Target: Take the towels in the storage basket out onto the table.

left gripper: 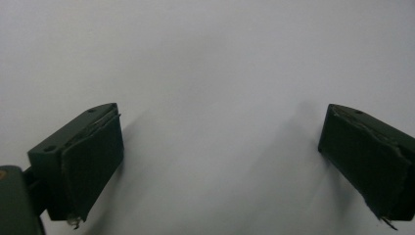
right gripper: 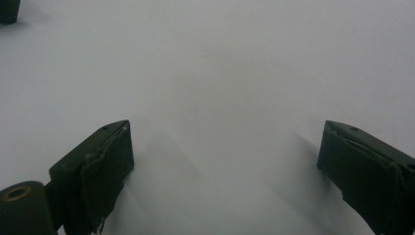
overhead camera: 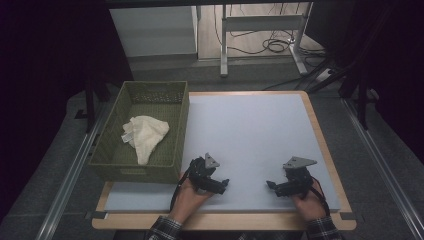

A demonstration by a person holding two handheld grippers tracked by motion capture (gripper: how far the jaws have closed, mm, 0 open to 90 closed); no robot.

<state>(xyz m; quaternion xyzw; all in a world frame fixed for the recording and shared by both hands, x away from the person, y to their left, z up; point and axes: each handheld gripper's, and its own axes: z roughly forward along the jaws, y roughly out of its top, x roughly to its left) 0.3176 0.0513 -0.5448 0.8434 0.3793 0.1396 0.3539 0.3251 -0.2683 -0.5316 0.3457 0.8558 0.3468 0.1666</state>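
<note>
Resting low in the high view, the left gripper (overhead camera: 223, 184) and right gripper (overhead camera: 271, 185) face each other on the grey mat (overhead camera: 250, 130), jaws spread wide, nothing between them. At middle left, a cream cloth (overhead camera: 144, 134) lies inside the green basket (overhead camera: 181, 127).

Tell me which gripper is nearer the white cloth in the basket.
Left. The left gripper rests on the mat just off the basket corner, below the white cloth; the right gripper sits farther across the mat.

Basket (overhead camera: 177, 135) woven, rough; cloth (overhead camera: 145, 134) soft terry; mat (overhead camera: 250, 140) smooth, matt.
</note>
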